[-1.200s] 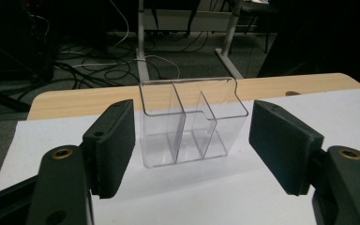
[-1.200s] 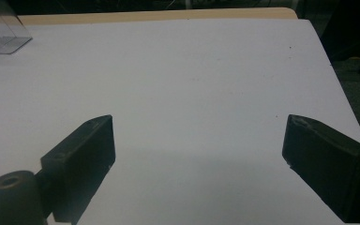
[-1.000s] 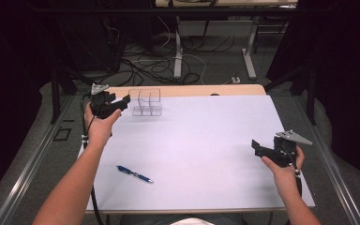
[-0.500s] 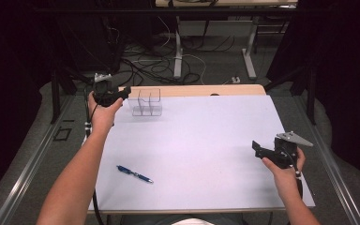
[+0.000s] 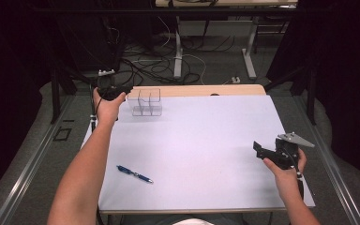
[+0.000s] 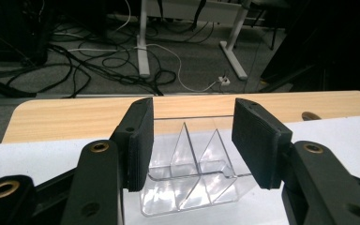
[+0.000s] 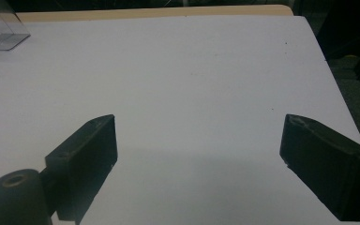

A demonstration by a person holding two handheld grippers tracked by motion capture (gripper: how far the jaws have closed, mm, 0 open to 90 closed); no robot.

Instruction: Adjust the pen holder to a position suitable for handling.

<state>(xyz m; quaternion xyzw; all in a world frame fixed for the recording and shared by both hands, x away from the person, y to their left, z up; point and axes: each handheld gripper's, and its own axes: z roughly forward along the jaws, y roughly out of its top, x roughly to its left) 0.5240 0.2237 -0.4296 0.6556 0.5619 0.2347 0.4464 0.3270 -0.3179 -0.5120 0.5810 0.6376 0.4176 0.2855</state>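
A clear acrylic organizer (image 5: 146, 102) with several compartments stands near the far left of the white sheet (image 5: 201, 140). My left gripper (image 5: 121, 90) is held just left of it, open and pointing at it. In the left gripper view the organizer (image 6: 192, 178) shows through the gap of the open left gripper (image 6: 192, 126), a little beyond the pads. A blue pen (image 5: 134, 174) lies on the sheet near the front left. My right gripper (image 5: 259, 149) hovers low at the right side, and the right gripper view shows the right gripper (image 7: 199, 140) wide open with nothing in it.
The wooden table edge (image 5: 201, 90) runs behind the sheet. Beyond it, cables and desk legs (image 5: 178, 51) lie on the floor. A corner of the organizer (image 7: 0, 28) shows at the top left of the right gripper view.
My left gripper has drawn slightly back and toward the table's far left corner, away from the organizer. The right gripper has stayed put.
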